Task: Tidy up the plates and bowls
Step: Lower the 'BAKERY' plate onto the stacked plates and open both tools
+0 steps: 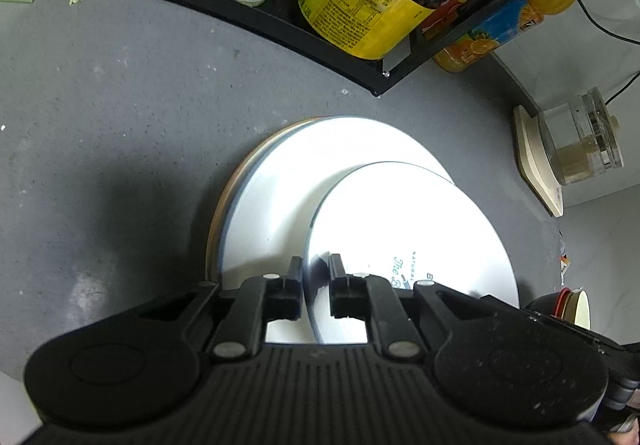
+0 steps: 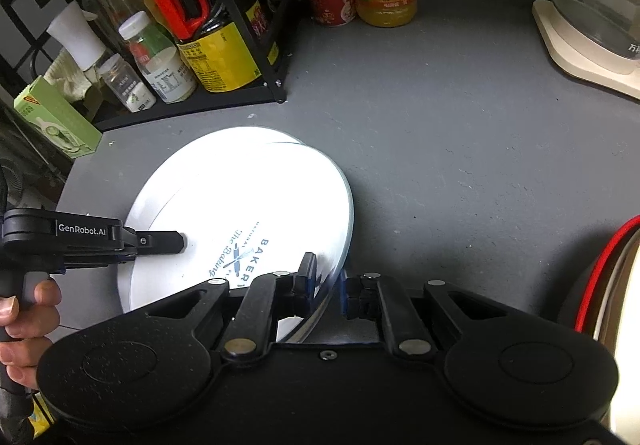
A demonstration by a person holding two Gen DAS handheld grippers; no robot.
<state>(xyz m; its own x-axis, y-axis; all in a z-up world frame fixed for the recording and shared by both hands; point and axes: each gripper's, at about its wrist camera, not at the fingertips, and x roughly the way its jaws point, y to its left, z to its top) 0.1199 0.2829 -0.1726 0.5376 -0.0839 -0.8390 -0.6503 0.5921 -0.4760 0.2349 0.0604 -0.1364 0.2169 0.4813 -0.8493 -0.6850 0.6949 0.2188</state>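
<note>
Both grippers are clamped on opposite rims of the same round white plate with blue bakery lettering [image 2: 256, 229]: the left gripper [image 1: 316, 265] pinches its left edge, the right gripper [image 2: 326, 277] its right edge, each with its jaws nearly together around the thin rim. The plate is tilted, held just above a larger plain white plate [image 1: 280, 181] that lies flat on the grey speckled surface [image 1: 120, 105], with what looks like a brown-rimmed plate [image 1: 224, 197] beneath it.

So the stack looks begun, with at least two plates in place, and the lettered plate is not yet set down. What is left is lowering and releasing it. A red-rimmed cream bowl [image 2: 616, 277] sits at the right edge, apparently still to be sorted.
</note>
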